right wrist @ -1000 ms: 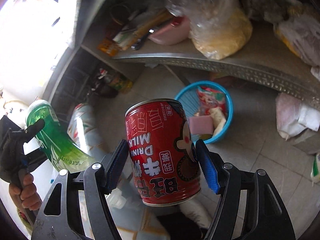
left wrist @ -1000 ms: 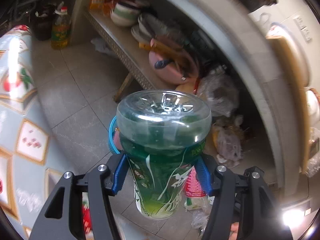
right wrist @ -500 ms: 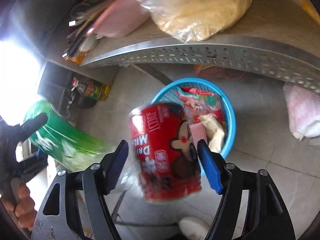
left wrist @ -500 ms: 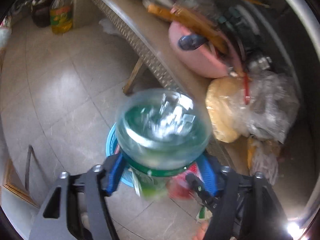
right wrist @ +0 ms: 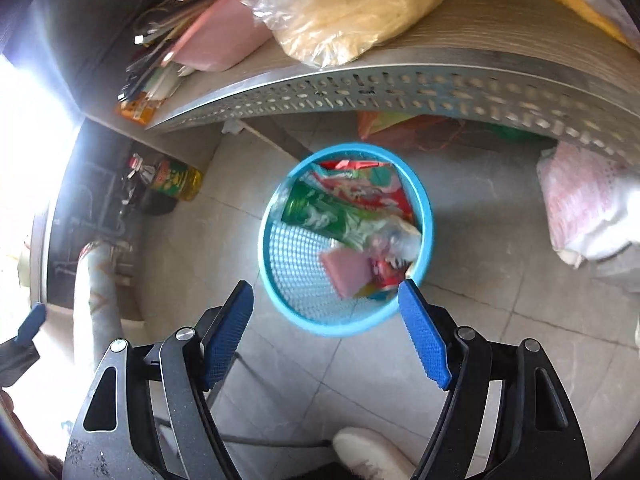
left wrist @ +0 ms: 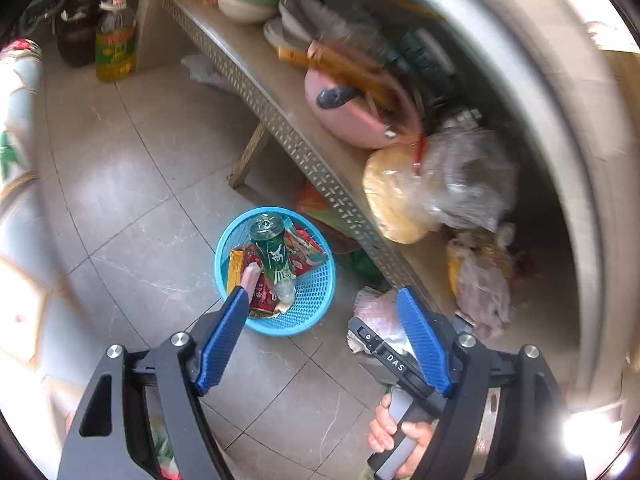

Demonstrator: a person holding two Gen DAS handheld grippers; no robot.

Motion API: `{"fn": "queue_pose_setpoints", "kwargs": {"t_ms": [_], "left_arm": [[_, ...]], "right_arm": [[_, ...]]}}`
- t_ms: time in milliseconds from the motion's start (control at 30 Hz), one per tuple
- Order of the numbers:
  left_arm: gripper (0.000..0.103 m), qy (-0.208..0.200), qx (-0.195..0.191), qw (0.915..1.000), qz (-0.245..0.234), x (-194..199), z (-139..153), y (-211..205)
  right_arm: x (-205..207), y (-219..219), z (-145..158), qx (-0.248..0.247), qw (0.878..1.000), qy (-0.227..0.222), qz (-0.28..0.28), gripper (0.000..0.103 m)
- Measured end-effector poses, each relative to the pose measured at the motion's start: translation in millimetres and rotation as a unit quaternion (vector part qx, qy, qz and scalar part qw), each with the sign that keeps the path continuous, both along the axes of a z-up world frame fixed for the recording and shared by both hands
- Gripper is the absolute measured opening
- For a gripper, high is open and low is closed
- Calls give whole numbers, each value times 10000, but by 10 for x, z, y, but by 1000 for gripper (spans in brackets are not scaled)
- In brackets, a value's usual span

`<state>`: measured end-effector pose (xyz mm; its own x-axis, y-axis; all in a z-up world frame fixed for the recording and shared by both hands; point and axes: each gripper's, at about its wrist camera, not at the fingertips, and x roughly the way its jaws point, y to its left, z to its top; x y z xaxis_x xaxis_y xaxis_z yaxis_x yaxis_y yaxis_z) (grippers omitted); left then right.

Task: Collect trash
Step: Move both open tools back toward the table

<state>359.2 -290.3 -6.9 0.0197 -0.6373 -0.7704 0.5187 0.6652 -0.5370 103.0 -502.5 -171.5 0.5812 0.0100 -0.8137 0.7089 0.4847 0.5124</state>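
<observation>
A blue mesh basket (left wrist: 308,300) stands on the tiled floor beside a low metal shelf; it also shows in the right wrist view (right wrist: 288,284). Inside lie a green plastic bottle (left wrist: 272,252), also in the right wrist view (right wrist: 320,212), a red milk can (left wrist: 262,294), a pink block (right wrist: 346,272) and snack wrappers. My left gripper (left wrist: 324,300) is open and empty above the basket. My right gripper (right wrist: 326,292) is open and empty above it too; its handle (left wrist: 400,368) and hand show at the lower right in the left wrist view.
The perforated metal shelf (right wrist: 400,92) carries a pink container (left wrist: 352,120), bags of yellow noodles (right wrist: 352,12), bowls and utensils. An oil bottle (left wrist: 116,48) stands at the far wall. A pink-white cloth bundle (right wrist: 580,208) lies on the floor right of the basket.
Both grippers have opened: the green bottle left my left gripper and the red can left my right gripper. Both items now lie in the blue basket.
</observation>
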Motion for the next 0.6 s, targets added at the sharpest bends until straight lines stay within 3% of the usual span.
{"fn": "queue_pose_setpoints", "kwargs": {"t_ms": [200, 333, 433, 600], "left_arm": [[80, -599, -236, 9976, 261, -369, 509, 974], [87, -1205, -279, 9898, 711, -633, 746, 1719], [90, -1558, -165, 9814, 1108, -814, 800, 2222], [95, -1711, -34, 9723, 1592, -1042, 745, 2912]], "right_arm": [[-249, 440, 389, -358, 9988, -90, 333, 76], [-351, 796, 797, -684, 9947, -211, 740, 77], [-270, 1026, 1103, -1069, 9876, -307, 1104, 79], [-152, 1446, 1620, -1421, 9731, -665, 1689, 79]]}}
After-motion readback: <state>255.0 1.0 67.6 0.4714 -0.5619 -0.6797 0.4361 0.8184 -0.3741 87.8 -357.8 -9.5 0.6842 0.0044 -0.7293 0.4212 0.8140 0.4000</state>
